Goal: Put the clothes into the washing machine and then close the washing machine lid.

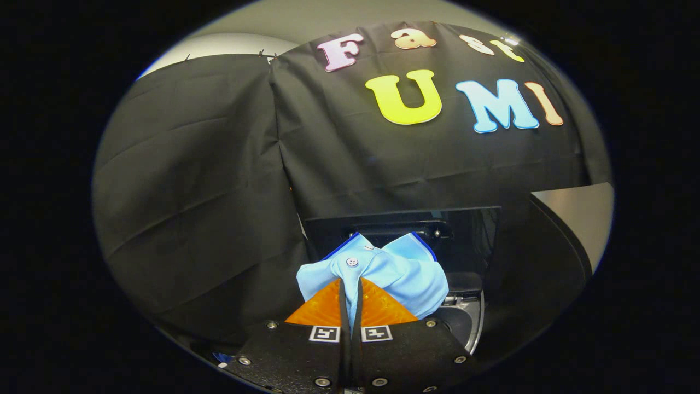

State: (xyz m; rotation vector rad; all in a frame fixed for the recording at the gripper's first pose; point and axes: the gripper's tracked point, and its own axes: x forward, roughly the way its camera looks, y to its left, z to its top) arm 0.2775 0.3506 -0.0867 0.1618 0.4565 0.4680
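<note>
Gripper (350,293) jaws pinched nearly closed on a light-blue buttoned cloth shirt (383,271) above the washing machine's steel drum rim (474,323); trailing fabric may snag there.

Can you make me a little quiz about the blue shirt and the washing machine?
1. True or false: the gripper has its fingers pinched on the light blue shirt.
2. Is the raised lid of the washing machine A) in front of the shirt or B) beyond it?
3. What small round thing sits on the shirt just ahead of the fingers?

Key: 1 true. 2 B. 3 a white button.
</note>
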